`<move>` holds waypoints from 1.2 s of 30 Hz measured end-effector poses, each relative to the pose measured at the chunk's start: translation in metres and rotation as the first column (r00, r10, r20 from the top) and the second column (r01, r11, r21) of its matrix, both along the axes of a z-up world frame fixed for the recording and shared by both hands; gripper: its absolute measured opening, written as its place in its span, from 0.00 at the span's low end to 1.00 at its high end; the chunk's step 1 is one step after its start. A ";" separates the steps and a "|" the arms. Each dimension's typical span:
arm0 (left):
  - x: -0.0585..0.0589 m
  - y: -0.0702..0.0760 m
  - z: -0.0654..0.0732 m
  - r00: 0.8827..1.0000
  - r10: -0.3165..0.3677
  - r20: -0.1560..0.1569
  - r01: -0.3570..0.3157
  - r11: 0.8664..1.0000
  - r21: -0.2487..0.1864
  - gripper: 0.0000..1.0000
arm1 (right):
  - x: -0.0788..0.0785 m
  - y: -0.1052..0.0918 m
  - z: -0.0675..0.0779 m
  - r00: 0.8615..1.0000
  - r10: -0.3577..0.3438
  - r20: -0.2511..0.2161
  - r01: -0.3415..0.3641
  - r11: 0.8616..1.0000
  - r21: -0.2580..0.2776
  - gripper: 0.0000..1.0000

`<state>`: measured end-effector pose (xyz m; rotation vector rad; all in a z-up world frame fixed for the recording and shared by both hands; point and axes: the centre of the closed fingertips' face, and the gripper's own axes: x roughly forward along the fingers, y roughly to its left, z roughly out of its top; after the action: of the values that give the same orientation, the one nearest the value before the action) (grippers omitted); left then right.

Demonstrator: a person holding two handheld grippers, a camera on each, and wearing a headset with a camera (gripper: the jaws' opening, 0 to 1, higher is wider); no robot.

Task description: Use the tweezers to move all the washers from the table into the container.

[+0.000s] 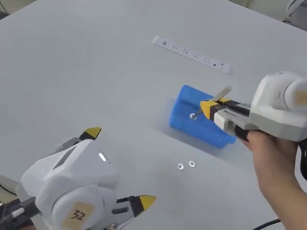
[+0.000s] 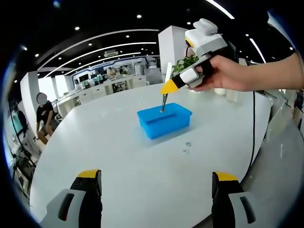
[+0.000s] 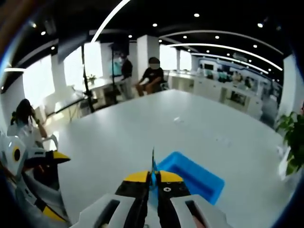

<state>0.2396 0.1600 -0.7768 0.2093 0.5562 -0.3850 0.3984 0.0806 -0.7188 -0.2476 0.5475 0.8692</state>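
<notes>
**Tweezers down in the container**

My right claw (image 1: 207,108) is clamped on the tweezers (image 1: 221,94). Their tip dips into the blue container (image 1: 201,134) just ahead of the claw, with a washer (image 1: 193,115) at the tip. Two loose washers (image 1: 180,166) lie on the table (image 1: 96,72) between the container and my left claw (image 1: 120,166), whose jaws are spread wide.

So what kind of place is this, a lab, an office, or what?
Probably a big open-plan lab or office hall: a wide white worktable with a power strip lying on it, rows of recessed ceiling lights, and people sitting at other tables in the background.
</notes>
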 end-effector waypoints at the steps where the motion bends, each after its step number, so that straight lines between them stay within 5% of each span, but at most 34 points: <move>1: 0.000 0.000 0.000 1.000 0.000 -0.001 0.000 1.000 0.000 0.99 | 0.004 -0.002 0.000 1.000 -0.003 0.000 0.003 1.000 -0.001 0.02; 10: 0.000 0.000 -0.002 1.000 0.002 -0.006 -0.002 1.000 0.003 0.99 | 0.026 -0.004 -0.008 1.000 -0.027 0.015 0.027 1.000 -0.011 0.02; 22: 0.000 0.002 -0.003 1.000 0.001 -0.012 -0.001 1.000 0.005 0.99 | 0.037 -0.004 -0.067 1.000 -0.002 -0.022 -0.002 0.989 -0.151 0.02; 36: -0.001 0.001 -0.003 1.000 -0.006 -0.009 0.006 1.000 0.010 0.99 | 0.039 -0.007 -0.097 0.996 -0.029 -0.088 0.014 0.986 -0.169 0.02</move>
<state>0.2391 0.1609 -0.7802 0.2188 0.5667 -0.3890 0.4379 0.0732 -0.8153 -0.3567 0.7082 0.8169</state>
